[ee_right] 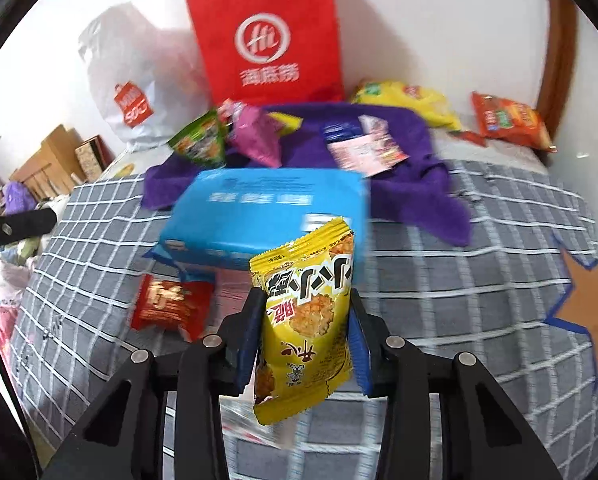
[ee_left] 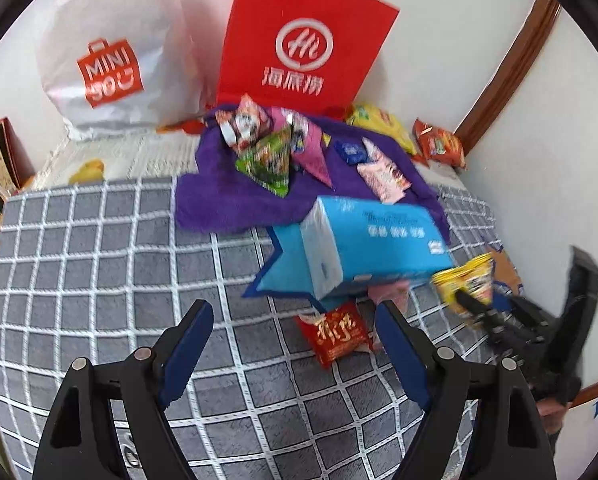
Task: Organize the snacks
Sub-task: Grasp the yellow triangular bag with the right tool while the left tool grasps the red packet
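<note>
Right tongs (ee_right: 305, 334) clamped on a yellow snack packet (ee_right: 305, 320); left tongs (ee_left: 295, 344) stand apart and empty.

The yellow snack packet shows large black Chinese characters and a picture of a crisp cake, held above the grey checked bed cover (ee_right: 459, 280), just in front of a blue tissue pack (ee_right: 259, 216) whose white print is too blurred to read. A small red packet (ee_left: 335, 334) with gold characters lies beyond the left tongs, near the tissue pack. Farther back, more snacks lie on a purple towel (ee_left: 219, 200). Behind it stand a red bag (ee_left: 303, 36) with an "Hi" logo, perhaps Haidilao, and a white bag (ee_left: 111, 56) marked "MINISO".
</note>
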Action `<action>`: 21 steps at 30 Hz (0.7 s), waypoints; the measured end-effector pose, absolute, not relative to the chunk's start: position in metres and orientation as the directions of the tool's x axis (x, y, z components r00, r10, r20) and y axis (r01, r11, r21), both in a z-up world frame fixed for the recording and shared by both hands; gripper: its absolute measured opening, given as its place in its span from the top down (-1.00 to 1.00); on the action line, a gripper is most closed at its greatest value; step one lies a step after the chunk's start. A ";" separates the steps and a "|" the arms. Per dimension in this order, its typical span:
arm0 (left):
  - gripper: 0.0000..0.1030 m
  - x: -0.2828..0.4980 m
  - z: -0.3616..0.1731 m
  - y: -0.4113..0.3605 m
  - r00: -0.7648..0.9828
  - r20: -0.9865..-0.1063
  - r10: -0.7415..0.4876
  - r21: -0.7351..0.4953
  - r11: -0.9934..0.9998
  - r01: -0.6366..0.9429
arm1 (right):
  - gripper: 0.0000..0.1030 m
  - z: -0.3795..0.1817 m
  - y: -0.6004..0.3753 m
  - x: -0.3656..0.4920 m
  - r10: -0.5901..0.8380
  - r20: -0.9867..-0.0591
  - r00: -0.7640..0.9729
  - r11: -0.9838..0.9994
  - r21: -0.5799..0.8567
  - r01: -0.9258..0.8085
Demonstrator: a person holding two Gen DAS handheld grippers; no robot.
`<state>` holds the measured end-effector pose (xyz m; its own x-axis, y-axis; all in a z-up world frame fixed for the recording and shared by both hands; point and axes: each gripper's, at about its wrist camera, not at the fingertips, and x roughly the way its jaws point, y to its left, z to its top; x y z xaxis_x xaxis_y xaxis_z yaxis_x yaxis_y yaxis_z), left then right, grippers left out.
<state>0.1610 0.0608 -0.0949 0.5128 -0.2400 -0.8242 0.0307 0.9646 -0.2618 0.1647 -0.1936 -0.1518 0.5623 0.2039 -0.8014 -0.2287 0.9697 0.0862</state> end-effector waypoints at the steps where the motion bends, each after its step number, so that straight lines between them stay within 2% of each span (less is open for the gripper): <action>1: -0.58 0.161 -0.103 0.058 0.502 -0.832 -0.236 -0.259 0.966 0.025 | 0.23 -0.152 -0.201 0.163 0.181 -0.799 0.574 0.974 0.067 -0.214; 6: -0.58 0.163 -0.139 0.048 0.440 -0.856 -0.272 -0.301 0.954 0.002 | 0.23 -0.173 -0.242 0.161 0.093 -0.801 0.592 0.990 0.012 -0.140; 13: -0.58 0.168 -0.164 0.030 0.386 -0.854 -0.349 -0.377 0.926 0.005 | 0.23 -0.192 -0.245 0.160 0.107 -0.780 0.617 0.989 0.018 -0.149; 16: -0.58 0.172 -0.170 0.021 0.384 -0.866 -0.320 -0.347 0.938 0.000 | 0.20 -0.199 -0.238 0.160 0.086 -0.779 0.622 0.989 -0.010 -0.149; 21: -0.58 0.178 -0.173 0.007 0.411 -0.877 -0.250 -0.275 0.961 -0.002 | 0.18 -0.202 -0.251 0.165 0.148 -0.786 0.600 0.987 0.082 -0.136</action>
